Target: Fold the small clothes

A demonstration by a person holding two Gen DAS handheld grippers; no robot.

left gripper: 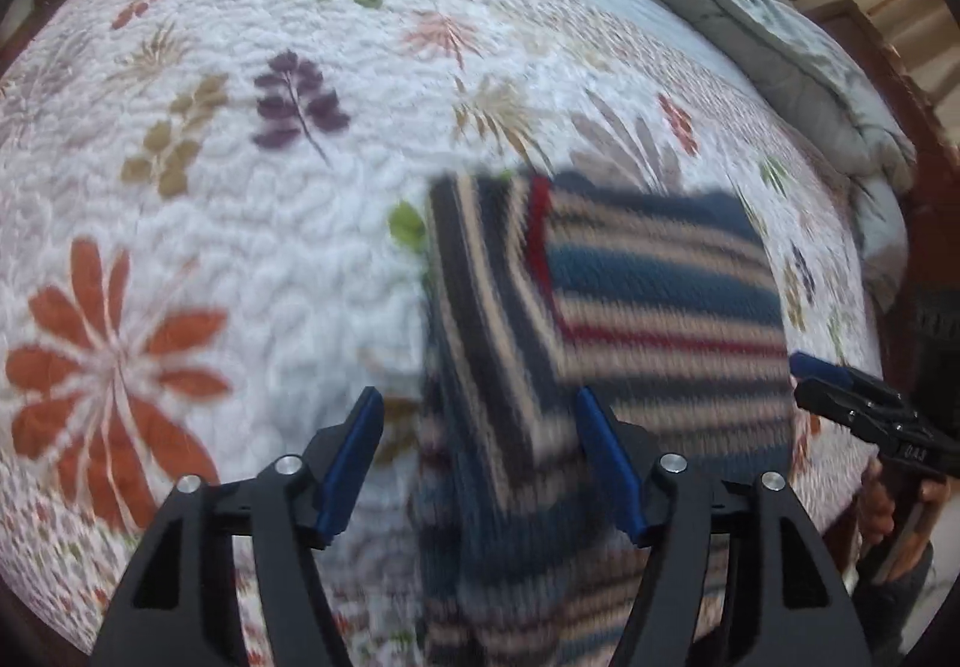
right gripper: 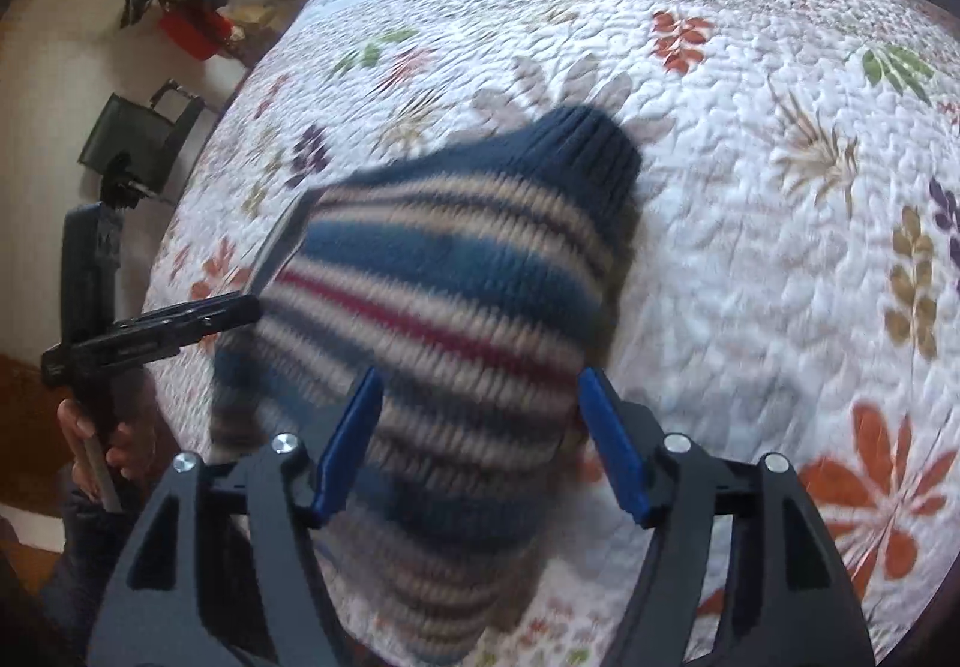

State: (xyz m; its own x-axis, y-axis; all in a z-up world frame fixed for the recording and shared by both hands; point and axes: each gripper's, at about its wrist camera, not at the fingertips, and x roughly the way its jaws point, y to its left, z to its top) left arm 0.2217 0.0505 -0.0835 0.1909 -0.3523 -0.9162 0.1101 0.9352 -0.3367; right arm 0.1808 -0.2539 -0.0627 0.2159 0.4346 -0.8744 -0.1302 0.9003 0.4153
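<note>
Both claws gape wide, gripping nothing: left gripper (left gripper: 480, 427), right gripper (right gripper: 480, 409). The striped sweater (right gripper: 432, 295) lies folded near the quilt's (right gripper: 750, 247) front edge.

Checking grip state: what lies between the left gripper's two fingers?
Left wrist view: left gripper is open; only the striped knit garment and floral quilt show behind the gap.

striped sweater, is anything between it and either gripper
Nothing visible. The striped sweater lies alone on the floral quilt, directly under the open left gripper and the open right gripper, with only air between.
</note>
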